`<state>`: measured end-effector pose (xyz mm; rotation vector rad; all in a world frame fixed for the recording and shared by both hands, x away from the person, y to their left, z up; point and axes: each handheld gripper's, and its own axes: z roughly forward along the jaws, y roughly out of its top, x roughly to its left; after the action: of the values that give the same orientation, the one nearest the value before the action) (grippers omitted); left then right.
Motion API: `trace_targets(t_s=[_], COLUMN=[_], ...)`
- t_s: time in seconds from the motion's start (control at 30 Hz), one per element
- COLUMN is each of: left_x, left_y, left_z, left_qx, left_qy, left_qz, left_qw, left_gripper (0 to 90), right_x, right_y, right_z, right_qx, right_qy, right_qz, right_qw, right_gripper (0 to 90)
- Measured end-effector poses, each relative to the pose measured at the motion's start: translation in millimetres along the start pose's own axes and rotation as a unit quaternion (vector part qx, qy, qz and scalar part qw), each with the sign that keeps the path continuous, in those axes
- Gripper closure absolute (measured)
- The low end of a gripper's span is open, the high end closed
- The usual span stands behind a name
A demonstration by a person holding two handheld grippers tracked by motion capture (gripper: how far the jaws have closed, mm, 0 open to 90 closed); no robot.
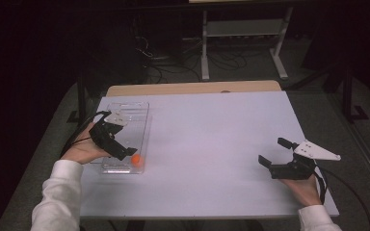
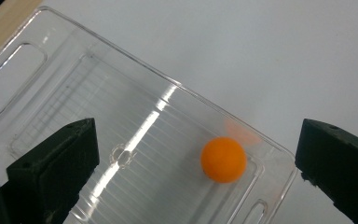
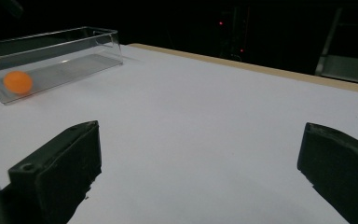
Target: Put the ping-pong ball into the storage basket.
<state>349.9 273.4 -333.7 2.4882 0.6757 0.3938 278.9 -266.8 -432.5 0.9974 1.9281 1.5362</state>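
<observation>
We see a small orange ball lying inside a clear plastic box, near one end, at the lower left of the high view. Our left gripper hangs just above the box, fingers spread wide, with nothing in them. Our right gripper sits at the lower right on the white tabletop, well apart from the ball, fingers also spread and holding nothing.
</observation>
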Motion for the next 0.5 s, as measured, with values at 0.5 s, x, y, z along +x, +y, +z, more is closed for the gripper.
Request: trace_targets(t_s=[0.5], left_x=[-5.7], left_y=[-12.2], left_z=[-8.1], left_qx=[-0.049], left_qy=[0.015], left_qz=[-0.014], left_qw=[0.9986], left_gripper=[0.0], right_x=[-0.1], right_y=[0.0], right_z=[-0.6], right_qx=[-0.001], right_qy=[-0.004], right_qz=[0.000], right_qw=[1.0000], right_gripper=[0.0])
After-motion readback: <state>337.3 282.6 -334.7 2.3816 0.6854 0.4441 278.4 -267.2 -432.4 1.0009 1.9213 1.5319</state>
